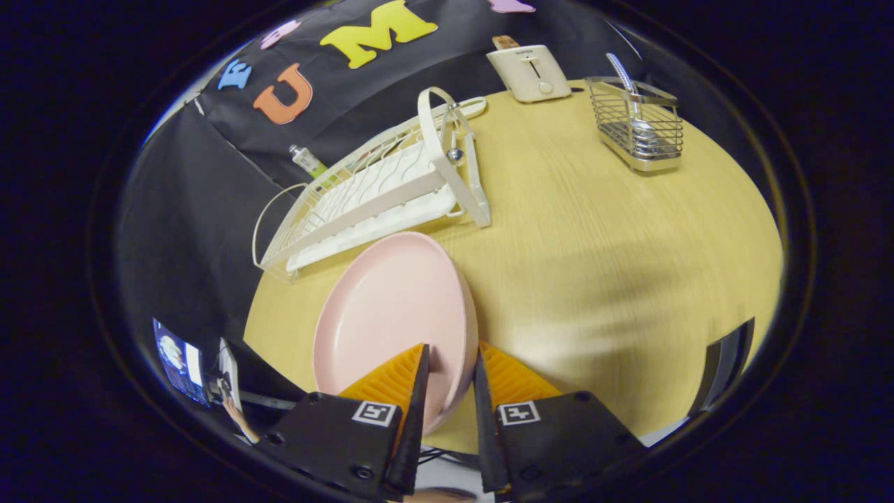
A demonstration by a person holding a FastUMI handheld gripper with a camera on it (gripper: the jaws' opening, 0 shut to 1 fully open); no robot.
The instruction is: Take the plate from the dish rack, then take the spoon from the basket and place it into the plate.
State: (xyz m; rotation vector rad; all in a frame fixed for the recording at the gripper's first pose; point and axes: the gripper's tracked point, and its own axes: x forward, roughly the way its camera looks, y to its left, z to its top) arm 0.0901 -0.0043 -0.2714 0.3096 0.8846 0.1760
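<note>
Now the hand-held gripper [452, 363] pinches the near rim of a round pale-pink plate [391, 307], one finger on either face, and the plate hangs tilted on edge above the round light-wood table [594, 244], just in front of the white wire dish rack [377, 188]. Well beyond the fingers, at the far side of the table, a silver wire basket [639, 126] holds a metal spoon [625, 77] standing handle-up, with a cream toaster [529, 71] just beside it.
</note>
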